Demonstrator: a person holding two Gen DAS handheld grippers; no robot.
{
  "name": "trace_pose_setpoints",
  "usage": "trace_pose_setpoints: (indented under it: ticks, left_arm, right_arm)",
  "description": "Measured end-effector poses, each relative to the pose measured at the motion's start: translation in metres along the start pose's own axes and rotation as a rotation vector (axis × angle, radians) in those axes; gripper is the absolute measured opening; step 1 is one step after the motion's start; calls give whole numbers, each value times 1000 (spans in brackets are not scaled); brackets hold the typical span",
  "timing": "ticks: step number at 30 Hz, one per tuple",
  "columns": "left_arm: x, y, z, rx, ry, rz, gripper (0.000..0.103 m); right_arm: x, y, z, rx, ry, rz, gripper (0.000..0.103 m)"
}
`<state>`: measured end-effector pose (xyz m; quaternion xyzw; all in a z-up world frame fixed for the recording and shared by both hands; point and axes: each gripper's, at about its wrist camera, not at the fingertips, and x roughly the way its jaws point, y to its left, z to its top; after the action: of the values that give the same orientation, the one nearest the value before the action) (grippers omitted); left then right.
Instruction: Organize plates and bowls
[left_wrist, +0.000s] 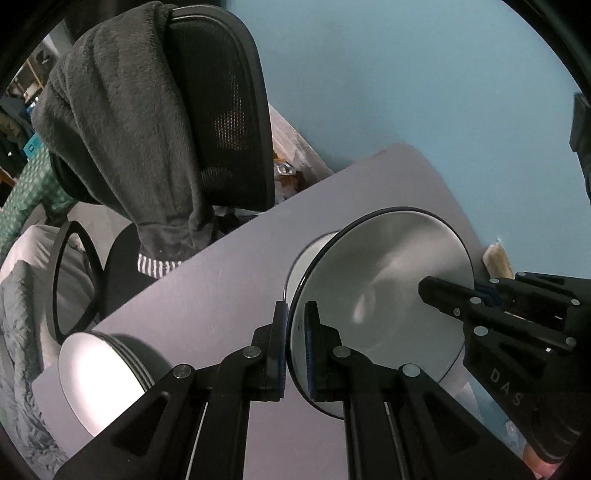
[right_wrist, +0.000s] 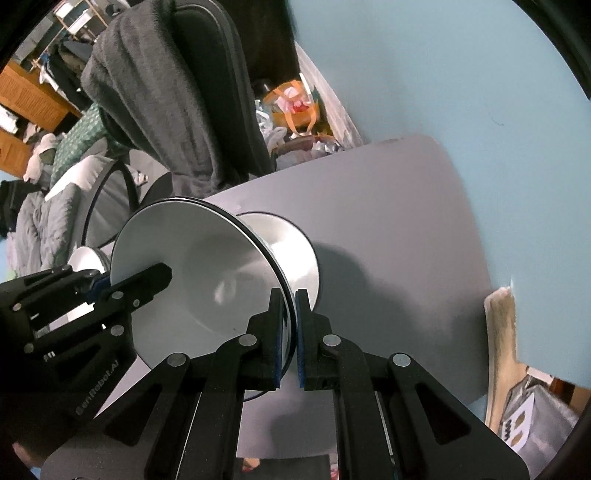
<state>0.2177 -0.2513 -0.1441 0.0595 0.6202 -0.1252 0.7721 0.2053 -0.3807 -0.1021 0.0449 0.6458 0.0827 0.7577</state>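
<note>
Both grippers are clamped on the rim of one white plate (left_wrist: 384, 295) with a thin dark edge, which looks to be held between them above the grey surface (left_wrist: 221, 288); the left gripper (left_wrist: 295, 350) has its jaws clenched on the near edge of the rim, and the right gripper (right_wrist: 290, 339) pinches the opposite edge the same way, so the plate is carried two-handed and tilted rather than flat; just behind the held plate sits another white dish (right_wrist: 291, 251), apparently a bowl or a second plate, though whether it touches the held one or rests on the surface below cannot be told; off to the left side of the surface stands a stack of plates (left_wrist: 107, 373), several rims showing one upon another, so that part of the sorting appears already done; my reading is that the task is somewhere in its middle, with one pile built and the held plate on its way to a place, most likely that stack or the dish beneath it; what is left, as far as can be seen, is to set this plate down level, release both grips, and deal with the remaining dish; an office chair (left_wrist: 221, 110) draped with a dark fleece stands beyond the surface and plays no part.
</note>
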Motion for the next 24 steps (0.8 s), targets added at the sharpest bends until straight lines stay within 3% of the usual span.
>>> trace_pose_setpoints:
  ticks: [14, 24]
  left_arm:
    - [38, -5, 14, 5, 86, 35, 9]
    - [45, -8, 19, 59, 84, 70, 9]
  right_arm:
    - [29, -19, 16, 15, 89, -12, 6]
    - [27, -19, 20, -12, 96, -23, 6]
